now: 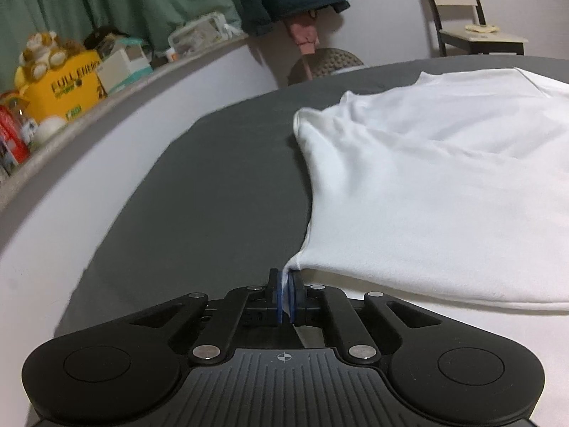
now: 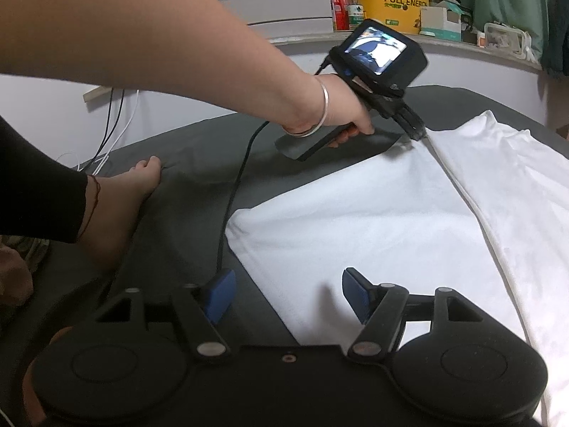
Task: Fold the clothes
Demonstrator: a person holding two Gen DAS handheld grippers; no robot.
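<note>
A white T-shirt (image 1: 444, 185) lies spread on a dark grey sheet (image 1: 220, 195). My left gripper (image 1: 285, 286) is shut on a corner of the shirt's edge and lifts it slightly. In the right wrist view the left gripper (image 2: 419, 135) shows at the shirt's far corner, held by a bare arm. The shirt (image 2: 373, 210) has a long fold ridge running toward the right. My right gripper (image 2: 288, 291) is open and empty, low over the shirt's near corner, its jaws set on either side of the near edge.
A ledge (image 1: 117, 96) along the wall holds a yellow box (image 1: 64, 89), a plush toy and small boxes. A chair (image 1: 469, 25) stands at the back right. The person's bare foot (image 2: 121, 206) and a black cable (image 2: 234, 192) lie on the sheet left of the shirt.
</note>
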